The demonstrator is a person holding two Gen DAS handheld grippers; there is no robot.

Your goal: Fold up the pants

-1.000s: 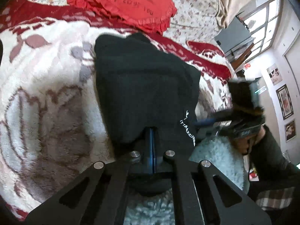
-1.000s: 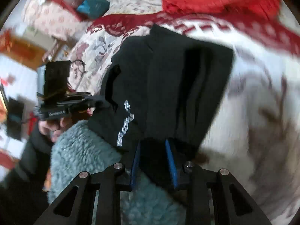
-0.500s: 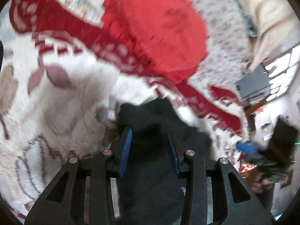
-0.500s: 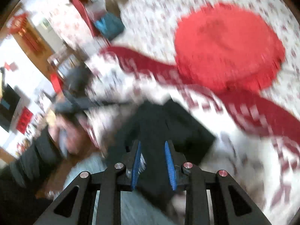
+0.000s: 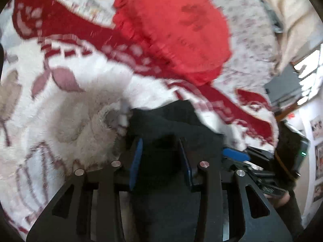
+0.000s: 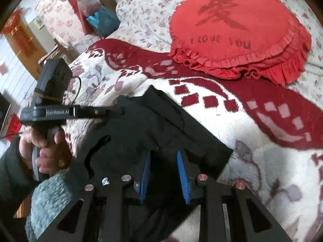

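The black pants lie folded into a small bundle on a white and red fleece blanket; they also show in the left wrist view. My left gripper is open, its blue pads either side of the black cloth. It shows in the right wrist view at the bundle's left edge. My right gripper is open over the bundle's near edge, and shows in the left wrist view at the right.
A round red frilled cushion lies beyond the pants on a floral quilt. A grey-blue fluffy blanket lies at the near left. Bags and boxes stand at the bed's far left.
Both grippers have let go of the pants and opened after carrying the near edge forward over the bundle. The pants now lie in a shorter fold.
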